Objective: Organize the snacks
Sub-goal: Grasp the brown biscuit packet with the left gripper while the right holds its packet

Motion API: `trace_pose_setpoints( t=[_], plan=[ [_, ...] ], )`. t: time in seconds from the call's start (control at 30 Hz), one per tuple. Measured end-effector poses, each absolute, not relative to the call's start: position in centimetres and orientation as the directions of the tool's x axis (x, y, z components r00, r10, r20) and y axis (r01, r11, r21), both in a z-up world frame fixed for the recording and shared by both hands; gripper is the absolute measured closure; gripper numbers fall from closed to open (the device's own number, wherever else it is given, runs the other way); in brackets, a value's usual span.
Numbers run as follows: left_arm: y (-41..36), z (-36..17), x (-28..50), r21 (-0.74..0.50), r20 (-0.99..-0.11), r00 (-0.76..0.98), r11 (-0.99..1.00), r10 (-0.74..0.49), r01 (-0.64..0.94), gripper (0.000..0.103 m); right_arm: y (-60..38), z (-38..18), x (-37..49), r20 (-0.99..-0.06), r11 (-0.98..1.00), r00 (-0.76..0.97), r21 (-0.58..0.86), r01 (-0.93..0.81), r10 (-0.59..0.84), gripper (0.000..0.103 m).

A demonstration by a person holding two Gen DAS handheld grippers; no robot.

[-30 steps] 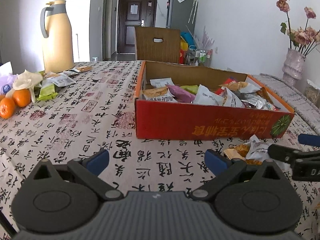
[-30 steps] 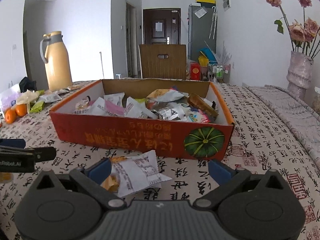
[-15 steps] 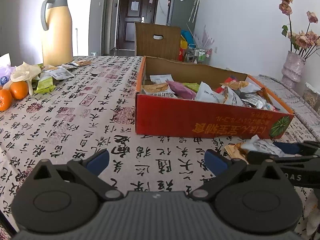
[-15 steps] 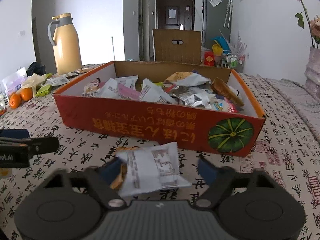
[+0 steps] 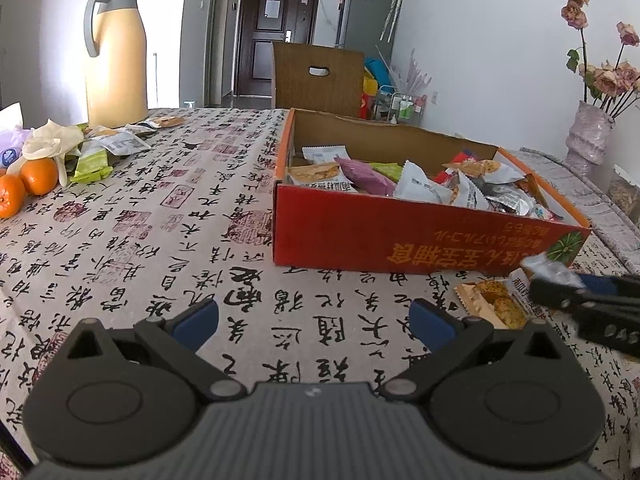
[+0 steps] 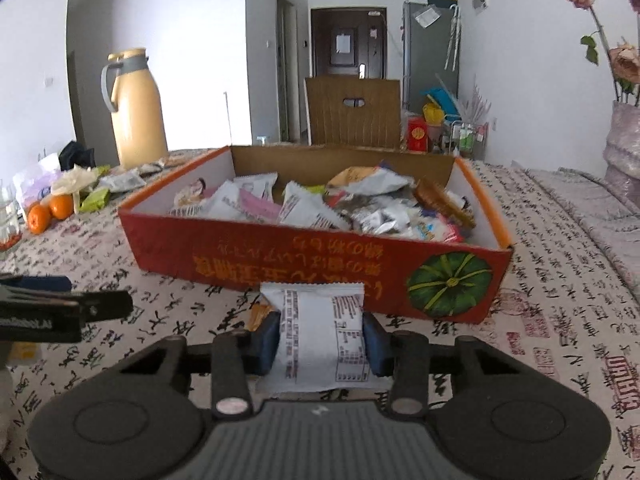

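Note:
A red cardboard box (image 6: pixel 280 256) (image 5: pixel 420 236) holding several snack packets stands on the calligraphy-print tablecloth. Just in front of its near wall, my right gripper (image 6: pixel 320 342) is closing its jaws on a white snack packet (image 6: pixel 320 332); the blue pads press both sides of it. In the left wrist view that packet (image 5: pixel 494 304) shows a cracker picture, with the right gripper (image 5: pixel 580 294) on it at the far right. My left gripper (image 5: pixel 316 320) stands open over bare cloth, left of the packet, with nothing between its fingers. It also shows at the left edge of the right wrist view (image 6: pixel 80 308).
A tan thermos jug (image 5: pixel 116 56), two oranges (image 5: pixel 38 176) and several loose packets (image 5: pixel 120 144) lie at the table's far left. A vase of dried flowers (image 5: pixel 592 136) stands at the right. A wooden chair (image 5: pixel 320 78) is behind the box.
The right jaws have come together from wide open onto the white packet, which now stands squeezed between the pads. The left gripper has stayed where it was.

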State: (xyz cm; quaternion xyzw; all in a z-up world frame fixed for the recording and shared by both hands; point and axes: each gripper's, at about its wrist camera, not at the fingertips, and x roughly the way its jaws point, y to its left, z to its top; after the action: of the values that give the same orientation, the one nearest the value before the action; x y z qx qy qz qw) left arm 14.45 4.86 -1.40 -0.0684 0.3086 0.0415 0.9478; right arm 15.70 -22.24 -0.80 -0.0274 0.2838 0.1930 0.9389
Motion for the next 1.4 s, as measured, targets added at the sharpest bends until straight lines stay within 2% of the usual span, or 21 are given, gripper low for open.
trace_pose_setpoints(
  t=[0.57, 1.4],
  plan=[
    [-0.5, 1.4, 15.7, -0.052, -0.602, 0.799, 0.997, 0.015, -0.058, 0.000, -28.7, -0.1, 15.4, -0.455, 0.959, 0.847, 0.063, -0.277, 0.275, 0.061],
    [-9.3, -1.1, 21.6, -0.003, -0.731, 0.682, 0.999, 0.019, -0.031, 0.000, -32.6, -2.2, 16.7, -0.441, 0.974, 0.873, 0.179, -0.139, 0.206, 0.061]
  ],
)
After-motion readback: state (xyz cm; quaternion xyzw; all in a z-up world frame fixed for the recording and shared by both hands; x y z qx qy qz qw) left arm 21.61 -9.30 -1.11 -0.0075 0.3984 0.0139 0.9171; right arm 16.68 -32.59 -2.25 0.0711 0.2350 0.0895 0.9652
